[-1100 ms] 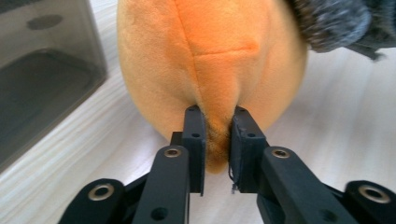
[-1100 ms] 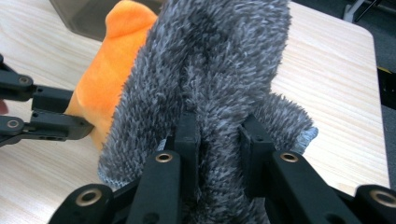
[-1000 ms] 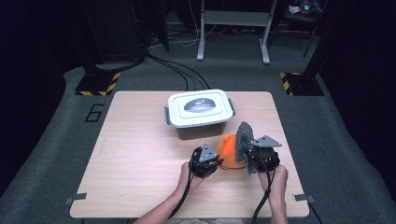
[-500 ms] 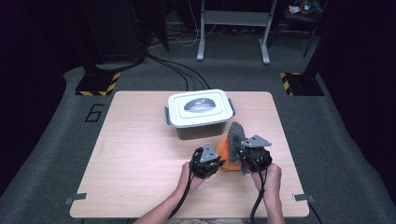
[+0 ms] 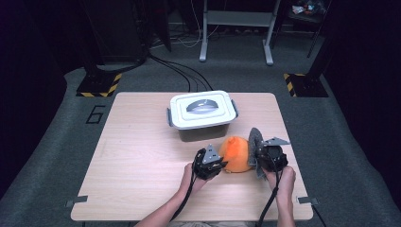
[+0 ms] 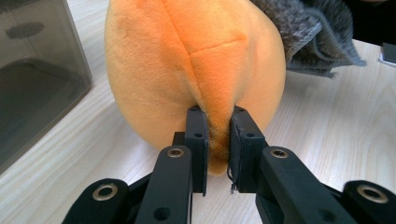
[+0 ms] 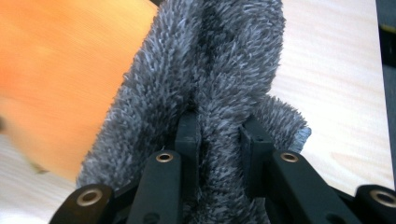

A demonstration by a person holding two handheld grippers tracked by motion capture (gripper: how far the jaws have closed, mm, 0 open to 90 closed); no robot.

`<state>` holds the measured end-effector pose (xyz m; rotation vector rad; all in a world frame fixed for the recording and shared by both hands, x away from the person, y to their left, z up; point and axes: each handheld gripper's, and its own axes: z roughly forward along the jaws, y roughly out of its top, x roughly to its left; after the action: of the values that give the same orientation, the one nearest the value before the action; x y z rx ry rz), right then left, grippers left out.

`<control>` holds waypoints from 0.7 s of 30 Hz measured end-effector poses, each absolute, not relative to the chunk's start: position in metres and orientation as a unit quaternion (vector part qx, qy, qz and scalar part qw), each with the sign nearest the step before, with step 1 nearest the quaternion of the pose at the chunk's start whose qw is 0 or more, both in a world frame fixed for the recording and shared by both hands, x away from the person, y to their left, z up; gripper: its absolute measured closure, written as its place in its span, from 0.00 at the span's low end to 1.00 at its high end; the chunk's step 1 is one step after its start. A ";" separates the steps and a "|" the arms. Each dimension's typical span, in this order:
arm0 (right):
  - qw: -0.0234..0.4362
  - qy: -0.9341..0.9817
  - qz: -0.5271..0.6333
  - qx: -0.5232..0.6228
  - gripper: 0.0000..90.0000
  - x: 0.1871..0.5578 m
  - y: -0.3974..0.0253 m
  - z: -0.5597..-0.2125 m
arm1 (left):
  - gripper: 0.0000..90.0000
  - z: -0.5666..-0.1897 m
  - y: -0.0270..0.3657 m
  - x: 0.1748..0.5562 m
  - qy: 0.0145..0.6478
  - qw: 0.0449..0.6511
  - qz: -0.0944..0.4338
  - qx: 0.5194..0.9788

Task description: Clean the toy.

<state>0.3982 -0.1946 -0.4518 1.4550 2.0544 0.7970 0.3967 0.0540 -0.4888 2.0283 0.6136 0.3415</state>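
An orange plush toy (image 5: 235,153) lies on the wooden table (image 5: 142,156) between my two grippers, with a grey fuzzy part (image 5: 254,142) on its right side. My left gripper (image 5: 216,164) is shut on a fold of the orange plush (image 6: 201,60), pinching it between both jaws (image 6: 217,144). My right gripper (image 5: 259,156) is shut on the grey fuzzy part (image 7: 219,70), whose pile wraps around the jaws (image 7: 217,135). The orange body (image 7: 60,70) shows blurred at the left of the right gripper view.
A white lidded storage box (image 5: 202,113) with a grey handle stands at the table's middle back, just behind the plush; its clear wall (image 6: 32,79) is at the left of the left gripper view. Bare tabletop spreads to the left. Dark floor surrounds the table.
The right gripper and the grey part have come down and slightly left toward the table. The orange plush has shifted a little with them. The left gripper has barely moved.
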 end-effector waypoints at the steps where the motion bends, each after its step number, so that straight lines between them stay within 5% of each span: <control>1: 0.245 0.753 0.290 0.537 0.81 0.400 -0.197 -0.455 | 0.88 -0.489 0.054 0.397 0.251 0.477 0.140 0.830; 11: 0.224 0.751 0.267 0.560 0.81 0.408 -0.209 -0.469 | 0.88 -0.489 0.055 0.398 0.251 0.478 0.138 0.830; 21: 0.248 0.752 0.374 0.483 0.81 0.370 -0.189 -0.411 | 0.88 -0.490 0.055 0.397 0.249 0.477 0.142 0.831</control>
<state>0.3702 -0.1895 -0.4112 1.3152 2.0500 1.0180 0.3973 0.0552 -0.4896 2.0300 0.6089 0.3460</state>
